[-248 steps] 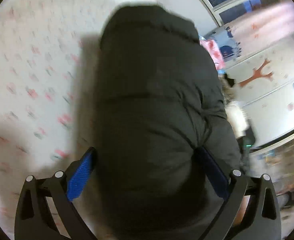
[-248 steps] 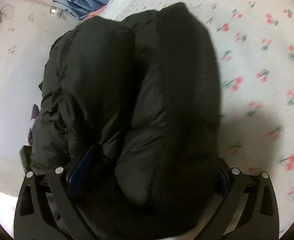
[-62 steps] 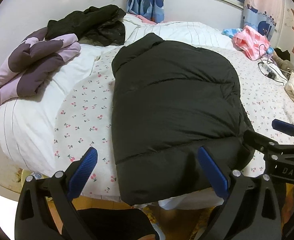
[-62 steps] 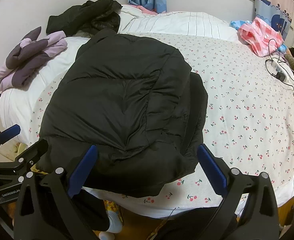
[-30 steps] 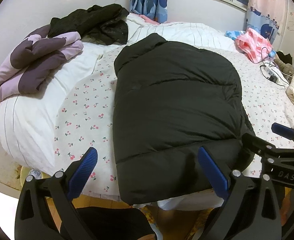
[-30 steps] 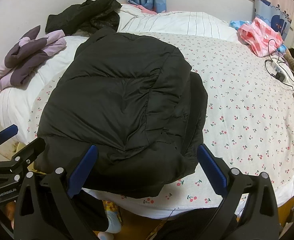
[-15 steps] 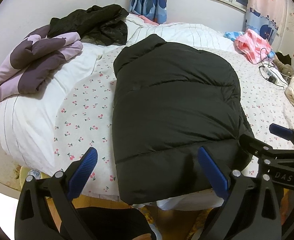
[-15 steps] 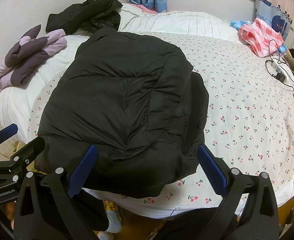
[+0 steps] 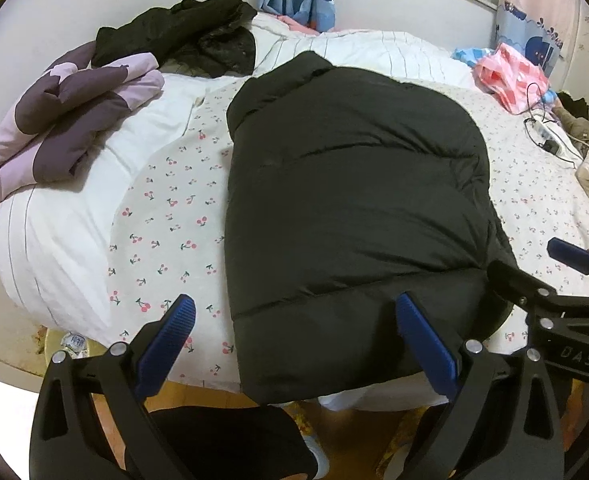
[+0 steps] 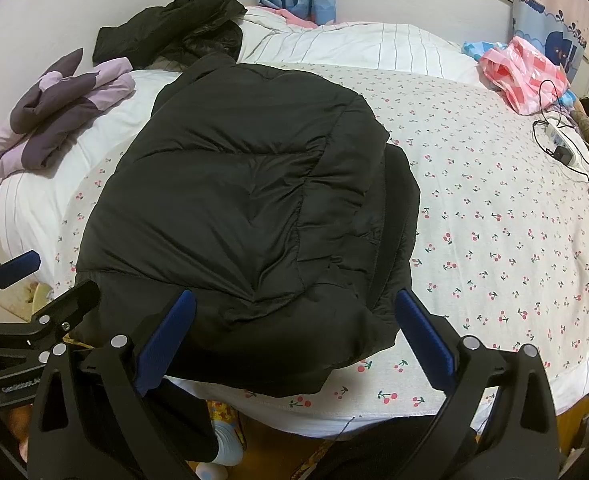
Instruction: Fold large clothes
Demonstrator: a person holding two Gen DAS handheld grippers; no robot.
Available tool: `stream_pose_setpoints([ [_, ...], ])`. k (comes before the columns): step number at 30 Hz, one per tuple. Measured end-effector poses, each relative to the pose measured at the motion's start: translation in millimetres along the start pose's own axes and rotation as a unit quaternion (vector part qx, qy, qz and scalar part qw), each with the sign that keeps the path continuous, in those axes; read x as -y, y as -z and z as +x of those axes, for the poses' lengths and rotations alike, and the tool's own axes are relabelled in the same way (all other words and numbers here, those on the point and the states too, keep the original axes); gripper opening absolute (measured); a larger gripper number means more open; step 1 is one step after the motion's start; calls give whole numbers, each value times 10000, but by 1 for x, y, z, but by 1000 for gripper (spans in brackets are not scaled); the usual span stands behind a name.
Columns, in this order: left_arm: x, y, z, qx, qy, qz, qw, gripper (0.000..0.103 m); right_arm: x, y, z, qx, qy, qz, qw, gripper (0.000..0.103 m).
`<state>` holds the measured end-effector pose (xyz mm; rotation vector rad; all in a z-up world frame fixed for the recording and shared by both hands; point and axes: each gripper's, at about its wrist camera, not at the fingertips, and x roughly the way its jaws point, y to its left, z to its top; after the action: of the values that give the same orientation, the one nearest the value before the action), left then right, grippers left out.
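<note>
at the near edge of the bed (image 9: 54,240), the black puffer jacket (image 9: 350,200) lies lengthwise, collar toward the far wall, hem overhanging the edge, probably so both grippers can reach it. sleeves look tucked under; a layer sticks out on its right side. left gripper (image 9: 294,340) and right gripper (image 10: 294,332) hover at the hem, jaws wide, gripping nothing. likely next: grab the hem corners and fold toward the collar. the purple garment (image 9: 66,120) and dark pile (image 9: 182,36) sit well apart.

Bare cherry-print sheet (image 10: 494,208) right of the black jacket (image 10: 246,200) (cable (image 10: 554,140) far right); purple garment (image 9: 66,120) crowds the left.
</note>
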<state>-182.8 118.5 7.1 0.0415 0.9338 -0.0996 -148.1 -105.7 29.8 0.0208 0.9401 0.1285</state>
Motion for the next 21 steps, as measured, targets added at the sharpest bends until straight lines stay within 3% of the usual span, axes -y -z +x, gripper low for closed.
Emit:
stream_pose_setpoints([
  [15, 0, 1, -3, 68, -7, -18, 10000, 96, -1, 1, 1, -20, -19, 12, 10000, 96],
  [21, -3, 0, -3, 70, 154, -150, 9997, 96, -1, 2, 2, -24, -26, 10, 10000, 96],
])
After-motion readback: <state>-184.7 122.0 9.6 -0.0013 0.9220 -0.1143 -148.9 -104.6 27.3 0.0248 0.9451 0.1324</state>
